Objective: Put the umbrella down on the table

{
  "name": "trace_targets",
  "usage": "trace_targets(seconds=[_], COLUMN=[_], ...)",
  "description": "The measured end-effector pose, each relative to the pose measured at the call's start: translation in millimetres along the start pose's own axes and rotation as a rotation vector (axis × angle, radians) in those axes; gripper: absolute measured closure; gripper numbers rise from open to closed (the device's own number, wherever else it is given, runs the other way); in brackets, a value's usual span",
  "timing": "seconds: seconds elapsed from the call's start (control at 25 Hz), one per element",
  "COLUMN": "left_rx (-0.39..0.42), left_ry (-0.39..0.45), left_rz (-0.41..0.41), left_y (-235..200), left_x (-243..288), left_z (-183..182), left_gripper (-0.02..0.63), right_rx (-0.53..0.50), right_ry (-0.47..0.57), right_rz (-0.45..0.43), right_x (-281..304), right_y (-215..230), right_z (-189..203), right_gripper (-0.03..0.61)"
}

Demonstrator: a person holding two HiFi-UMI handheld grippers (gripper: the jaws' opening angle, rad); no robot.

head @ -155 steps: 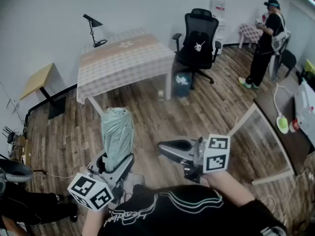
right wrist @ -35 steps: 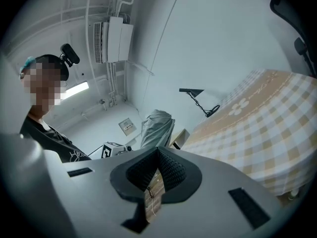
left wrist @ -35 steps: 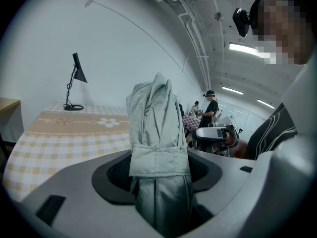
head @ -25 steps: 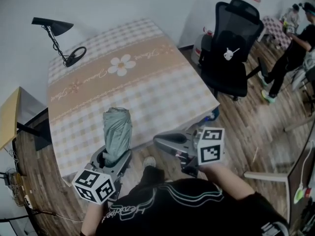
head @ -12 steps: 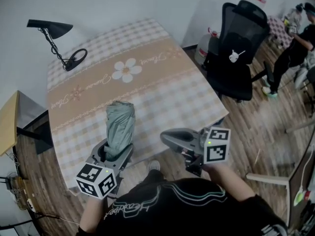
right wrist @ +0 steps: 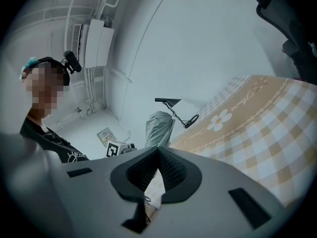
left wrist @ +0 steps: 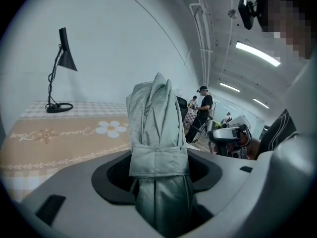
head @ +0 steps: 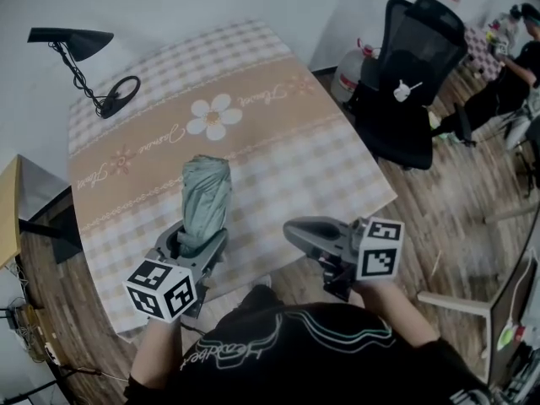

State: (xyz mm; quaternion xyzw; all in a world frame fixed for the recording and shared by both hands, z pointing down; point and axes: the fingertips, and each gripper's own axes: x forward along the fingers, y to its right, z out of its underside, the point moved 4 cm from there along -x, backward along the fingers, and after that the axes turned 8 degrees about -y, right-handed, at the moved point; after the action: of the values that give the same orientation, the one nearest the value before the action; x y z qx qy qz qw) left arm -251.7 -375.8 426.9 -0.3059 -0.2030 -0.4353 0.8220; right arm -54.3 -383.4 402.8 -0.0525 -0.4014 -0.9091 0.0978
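A folded grey-green umbrella point(head: 205, 199) stands nearly upright over the near part of the table point(head: 278, 133), which wears a checked cloth with a daisy band. My left gripper point(head: 196, 241) is shut on the umbrella's lower end. In the left gripper view the umbrella point(left wrist: 157, 128) rises from between the jaws of the left gripper point(left wrist: 161, 185), its strap wrapped round it. My right gripper point(head: 293, 229) hangs near the table's front edge, to the right of the umbrella. In its own view the right gripper point(right wrist: 157, 155) is shut on nothing, and the umbrella point(right wrist: 159, 127) shows beyond it.
A black desk lamp point(head: 74, 42) stands at the table's far left corner, its round base point(head: 120, 96) on the cloth. A black office chair point(head: 403, 66) is at the table's right side, a water bottle point(head: 350, 70) beside it. A person point(head: 498, 78) stands far right on the wooden floor.
Both grippers have moved forward toward the table; the umbrella now stands farther over the cloth, still held by the left gripper. The right gripper stays shut.
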Motion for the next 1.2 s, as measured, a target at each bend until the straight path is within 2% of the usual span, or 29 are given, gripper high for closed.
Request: trace_targets(seconds=[0.44, 0.92, 1.2], left_rx=[-0.005, -0.052, -0.041], left_ry=[-0.074, -0.231, -0.344], left_rz=[-0.017, -0.047, -0.059], left_y=[-44.2, -85.1, -98.1], left_x=[46.7, 93.6, 123.7], left_z=[-2.1, 35.8, 61.1], left_gripper=[0.347, 0.345, 0.345], right_rx=[0.054, 0.091, 0.104], right_ry=[-0.004, -0.004, 0.010], right_rz=[0.070, 0.106, 0.123], right_x=[6.7, 12.6, 14.2], right_y=[36.7, 57.9, 66.2], right_z=[-4.1, -7.2, -10.7], right_gripper=[0.566, 0.566, 0.566])
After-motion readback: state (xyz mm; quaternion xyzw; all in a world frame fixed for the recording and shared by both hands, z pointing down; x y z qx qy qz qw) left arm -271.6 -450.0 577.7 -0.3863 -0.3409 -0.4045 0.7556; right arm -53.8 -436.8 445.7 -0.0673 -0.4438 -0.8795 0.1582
